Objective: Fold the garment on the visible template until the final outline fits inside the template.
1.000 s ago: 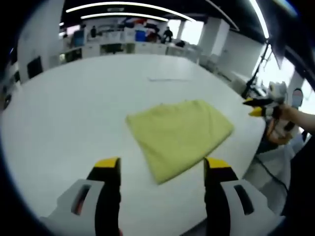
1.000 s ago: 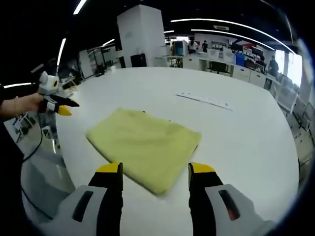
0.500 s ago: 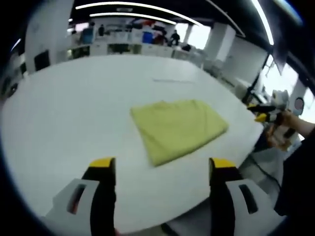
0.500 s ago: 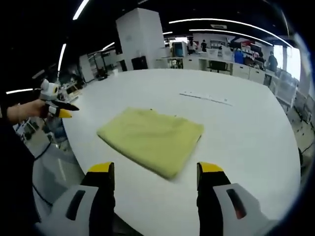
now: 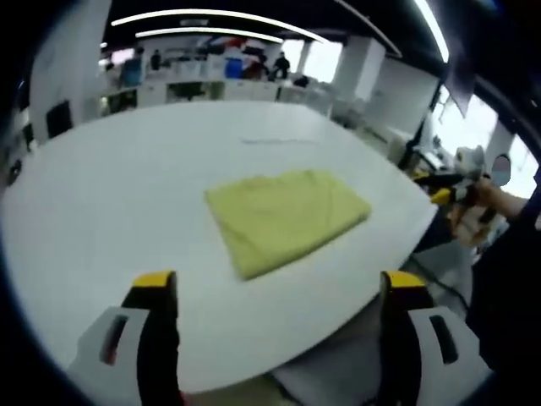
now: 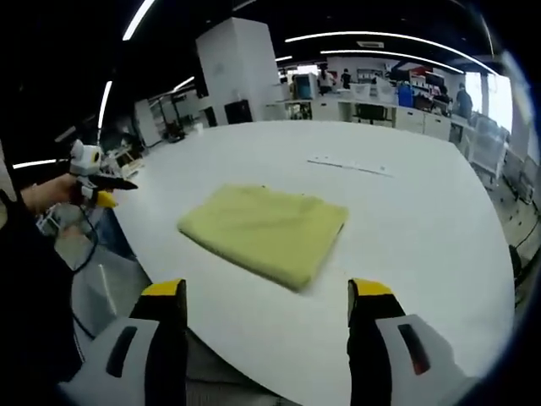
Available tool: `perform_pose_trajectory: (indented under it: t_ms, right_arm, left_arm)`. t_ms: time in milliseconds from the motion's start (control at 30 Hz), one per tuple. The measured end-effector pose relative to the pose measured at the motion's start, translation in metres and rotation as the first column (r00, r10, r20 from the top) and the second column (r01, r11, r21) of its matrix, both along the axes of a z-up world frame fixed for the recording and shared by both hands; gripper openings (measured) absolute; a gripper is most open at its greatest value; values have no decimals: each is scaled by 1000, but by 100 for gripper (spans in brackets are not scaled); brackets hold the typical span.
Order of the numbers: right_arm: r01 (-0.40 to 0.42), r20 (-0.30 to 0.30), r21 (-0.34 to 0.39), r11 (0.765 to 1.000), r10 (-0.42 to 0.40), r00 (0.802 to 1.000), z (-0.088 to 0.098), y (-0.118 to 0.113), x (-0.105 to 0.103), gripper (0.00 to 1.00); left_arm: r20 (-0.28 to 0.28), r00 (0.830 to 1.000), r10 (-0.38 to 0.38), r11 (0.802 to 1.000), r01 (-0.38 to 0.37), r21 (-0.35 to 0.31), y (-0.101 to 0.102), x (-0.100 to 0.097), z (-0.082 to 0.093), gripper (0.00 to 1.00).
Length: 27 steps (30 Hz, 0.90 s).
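Beyond both gaping tongs (image 5: 279, 292) (image 6: 266, 296) lies the folded garment (image 5: 286, 218) (image 6: 266, 233).

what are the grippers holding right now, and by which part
Nothing is held. The left gripper and right gripper are both open and apart from the folded yellow garment, which lies flat on the white table.

Large white round-edged table (image 5: 101, 194) (image 6: 423, 228), matte top. Thin pale strip (image 6: 349, 166) (image 5: 275, 140) lies flat on far part of tabletop. White square pillar (image 6: 241, 63) beyond table. Long ceiling light strips (image 5: 211, 15) (image 6: 380, 37) overhead. White counters with blue bins (image 6: 406, 95) along far wall.
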State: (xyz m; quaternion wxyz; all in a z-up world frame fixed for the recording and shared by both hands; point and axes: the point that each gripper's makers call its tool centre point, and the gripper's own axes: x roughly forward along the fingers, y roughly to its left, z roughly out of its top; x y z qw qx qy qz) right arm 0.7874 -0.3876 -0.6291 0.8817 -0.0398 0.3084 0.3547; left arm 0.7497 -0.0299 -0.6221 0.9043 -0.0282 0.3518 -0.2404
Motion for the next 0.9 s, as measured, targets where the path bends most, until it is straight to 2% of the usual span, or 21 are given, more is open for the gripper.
perform_pose_trajectory:
  t_ms: [200,533,900]
  right_arm:
    - [-4,-8,2,1000,4,1000,1,-3,-5,83]
    - [-13,-17,5,1000,13,1000,1,-5,-11,97]
    - [-16,-19,10,1000,17,1000,0,-5,-8,99]
  left_arm:
    - [-2,1000,7,1000,-7,-10,1,-6,3,99]
    - [-6,1000,1,1000,-1,-4,1,-10,5,99]
    - [-20,1000,-17,1000,17,2,-4,-8,0,99]
